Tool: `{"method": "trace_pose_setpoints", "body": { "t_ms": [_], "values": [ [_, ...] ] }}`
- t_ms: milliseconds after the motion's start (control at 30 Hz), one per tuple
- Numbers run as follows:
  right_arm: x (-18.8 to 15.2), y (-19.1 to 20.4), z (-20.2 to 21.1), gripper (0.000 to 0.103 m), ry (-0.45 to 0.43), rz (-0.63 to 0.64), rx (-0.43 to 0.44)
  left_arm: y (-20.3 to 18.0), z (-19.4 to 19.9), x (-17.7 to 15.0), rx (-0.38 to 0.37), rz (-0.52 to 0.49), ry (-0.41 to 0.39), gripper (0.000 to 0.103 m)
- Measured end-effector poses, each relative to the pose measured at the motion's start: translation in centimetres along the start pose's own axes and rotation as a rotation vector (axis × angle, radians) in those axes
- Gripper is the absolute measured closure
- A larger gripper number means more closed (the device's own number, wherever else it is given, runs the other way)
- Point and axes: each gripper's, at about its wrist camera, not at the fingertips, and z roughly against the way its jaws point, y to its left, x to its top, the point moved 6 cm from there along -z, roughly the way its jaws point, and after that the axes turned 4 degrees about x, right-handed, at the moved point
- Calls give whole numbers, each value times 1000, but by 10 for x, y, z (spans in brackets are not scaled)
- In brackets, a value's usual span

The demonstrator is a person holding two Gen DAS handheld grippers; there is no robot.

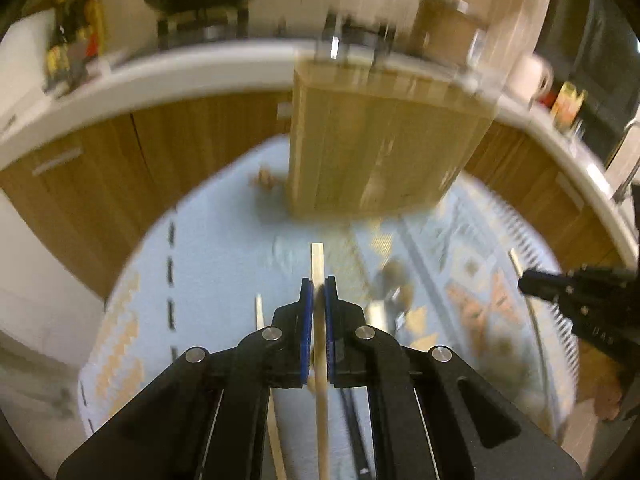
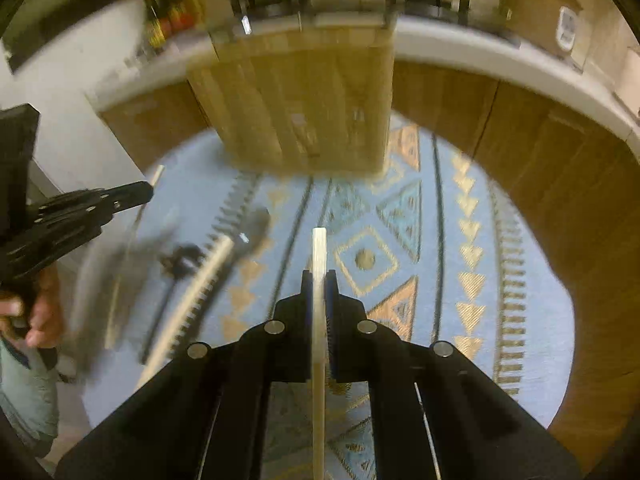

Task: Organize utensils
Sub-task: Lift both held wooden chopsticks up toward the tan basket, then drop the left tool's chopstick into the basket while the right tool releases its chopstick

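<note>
One patterned blue mat [image 2: 460,240] lies before wooden cabinets [image 2: 560,168].

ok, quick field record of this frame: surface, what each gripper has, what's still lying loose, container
surface: patterned blue mat
left gripper: shut on a wooden chopstick
right gripper: shut on a pale chopstick
loose on mat: dark spoon with pale handle, another pale stick
container: wooden box at the mat's far edge
image quality: motion blur, small details unclear
</note>
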Motion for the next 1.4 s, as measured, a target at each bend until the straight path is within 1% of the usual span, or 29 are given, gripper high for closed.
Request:
{"method": "trace_pose_setpoints", "body": {
  "t_ms": [133,233,300,333,367,400,433,500,567,600,667,700,767,833,933,1067,1167,1400],
  "values": [
    [10,6,39,99,-140,-19,87,-4,38,23,-44,16,-121,99],
    [33,12,60,99,-243,-15,141,-14,63,46,-63,23,-225,99],
    [51,16,80,99,-323,5,153,-18,78,64,-76,30,-296,99],
    [58,19,88,99,-355,12,153,-19,87,79,-73,36,-342,99],
    [65,19,93,99,-380,17,150,-21,92,89,-69,42,-374,99],
    [81,21,99,99,-420,18,139,-21,97,99,-65,50,-407,99],
    [91,21,101,99,-442,17,131,-21,103,112,-59,57,-448,99],
    [120,22,107,99,-506,27,89,-22,108,138,-26,71,-517,99],
    [149,18,113,99,-570,27,50,-22,110,159,-6,85,-567,99],
    [162,16,116,99,-593,20,36,-22,110,171,18,91,-602,99],
    [191,7,117,99,-646,1,1,-22,111,186,37,104,-640,99],
    [200,6,119,99,-662,-4,-12,-22,110,192,41,112,-654,99],
    [223,-1,114,99,-698,-20,-27,-20,105,205,77,121,-701,99],
    [238,-10,105,99,-727,-25,-60,-18,97,214,100,126,-725,99],
    [249,-16,86,99,-757,-21,-55,-13,80,221,127,146,-749,99],
    [249,-21,62,99,-789,7,-100,-8,59,224,147,157,-770,99],
    [245,-25,47,99,-792,19,-104,-4,47,223,162,180,-781,99],
    [237,-38,26,98,-785,8,-103,3,19,215,155,209,-746,99]
  ]
}}
